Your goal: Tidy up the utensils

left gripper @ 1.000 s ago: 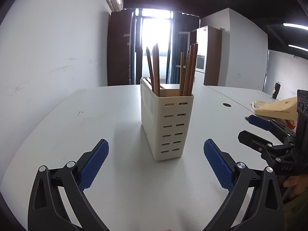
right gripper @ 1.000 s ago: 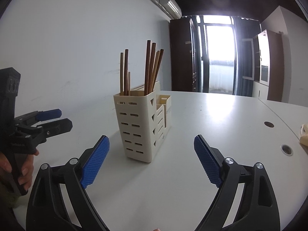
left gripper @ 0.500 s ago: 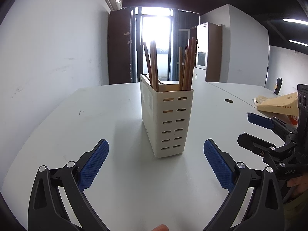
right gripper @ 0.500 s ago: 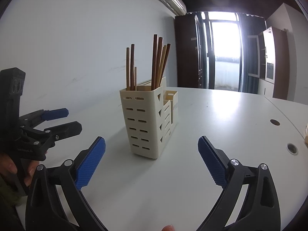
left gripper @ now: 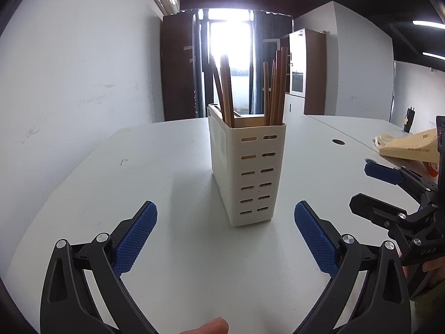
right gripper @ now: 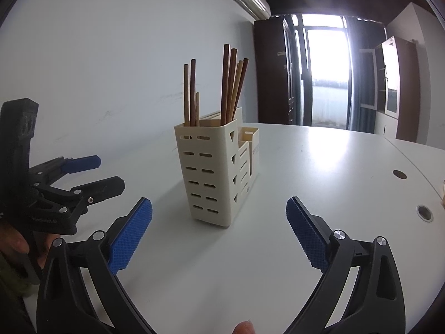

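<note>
Two grippers face one cream utensil holder [left gripper: 249,172] standing upright on the white table [left gripper: 155,167], and neither touches it.

Left wrist view: the left gripper [left gripper: 225,238] has its jaws spread wide with nothing between them; the holder stands ahead of it, slightly right of centre. Wooden chopsticks [left gripper: 275,89] stand upright in its tall compartment, in two loose clusters. At the right edge the right gripper [left gripper: 372,192] shows, also empty. A paper bag [left gripper: 408,146] lies well apart on the far right.

Right wrist view: the right gripper [right gripper: 219,228] has just been opening and stands wide, nothing between its blue pads [right gripper: 130,231]. The holder is centred ahead, with a lower side compartment [right gripper: 249,144] whose contents I cannot see. No loose utensil lies on the visible table.

Judgement: sorting looks close to finished, or the hands are pausing between steps. Any next approach should come from above toward a single stick, closing near its top end, while the other gripper steadies the narrow holder, which looks liable to tip.
</note>
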A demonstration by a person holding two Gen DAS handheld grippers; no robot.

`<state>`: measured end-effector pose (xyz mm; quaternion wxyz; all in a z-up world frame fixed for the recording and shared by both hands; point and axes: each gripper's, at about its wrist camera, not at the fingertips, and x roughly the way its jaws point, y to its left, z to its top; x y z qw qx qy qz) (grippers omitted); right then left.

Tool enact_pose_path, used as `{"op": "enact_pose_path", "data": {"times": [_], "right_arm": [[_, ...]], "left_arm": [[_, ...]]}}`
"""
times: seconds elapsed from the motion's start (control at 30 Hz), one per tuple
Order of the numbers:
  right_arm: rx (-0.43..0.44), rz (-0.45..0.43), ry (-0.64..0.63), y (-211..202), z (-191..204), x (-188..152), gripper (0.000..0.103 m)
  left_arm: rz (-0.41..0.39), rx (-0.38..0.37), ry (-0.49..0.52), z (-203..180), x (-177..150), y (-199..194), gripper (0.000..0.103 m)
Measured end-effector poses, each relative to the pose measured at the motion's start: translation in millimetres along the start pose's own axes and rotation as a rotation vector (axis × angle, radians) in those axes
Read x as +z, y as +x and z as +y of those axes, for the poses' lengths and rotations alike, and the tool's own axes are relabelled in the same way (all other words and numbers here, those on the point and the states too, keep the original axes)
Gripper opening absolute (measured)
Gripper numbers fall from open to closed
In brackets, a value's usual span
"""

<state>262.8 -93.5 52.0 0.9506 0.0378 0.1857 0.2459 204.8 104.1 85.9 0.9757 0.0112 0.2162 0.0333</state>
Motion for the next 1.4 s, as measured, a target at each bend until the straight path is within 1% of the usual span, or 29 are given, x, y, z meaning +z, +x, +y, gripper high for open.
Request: {"op": "enact_pose_path", "data": {"times": [0.1, 0.23, 0.33, 0.43, 0.53, 0.63, 0.77, 0.93, 1.03, 1.13, 1.4], "right_arm": [[-0.001, 0.012, -0.007, 1.5, 1.3, -0.9, 0.098], [0.000, 0.012, -0.005, 1.2, 1.7, -0.8, 0.098], [0.002, 0.013, -0.007, 0.8, 2.0, -0.6, 0.098], [0.005, 0.015, -0.010, 0.6, 2.6, -0.6, 0.098], [0.009, 0.023, -0.013, 1.5, 2.5, -0.8, 0.098], [0.008, 0.029, -0.016, 1.6, 2.6, -1.3, 0.098], [0.008, 0.022, -0.014, 0.3, 1.8, -0.8, 0.098], [0.011, 0.023, -0.015, 0.4, 2.0, -0.8, 0.098], [0.012, 0.023, -0.016, 0.6, 2.3, -1.2, 0.098], [0.009, 0.023, -0.013, 1.3, 1.8, -1.3, 0.098], [0.007, 0.024, -0.013, 1.5, 1.7, -2.0, 0.098]], "left_arm": [[-0.010, -0.008, 0.000, -1.2, -0.2, -2.5, 0.097], [-0.025, 0.010, 0.022, -5.7, -1.4, -4.5, 0.097], [-0.043, -0.008, 0.021, -5.9, -2.9, -6.3, 0.097], [-0.030, -0.026, 0.016, -5.0, -4.1, -3.3, 0.097], [-0.015, -0.012, 0.019, -4.9, -5.6, 0.8, 0.097], [-0.005, -0.020, 0.007, -3.1, -6.1, 2.7, 0.097], [-0.010, -0.013, 0.011, -3.8, -6.1, 2.0, 0.097], [-0.002, -0.017, 0.015, -5.4, -6.6, 3.8, 0.097], [-0.002, -0.033, 0.016, -7.5, -6.7, 2.4, 0.097], [-0.014, -0.029, 0.017, -8.8, -6.4, -0.1, 0.097], [-0.008, -0.033, 0.020, -9.9, -6.5, 0.4, 0.097]]}}
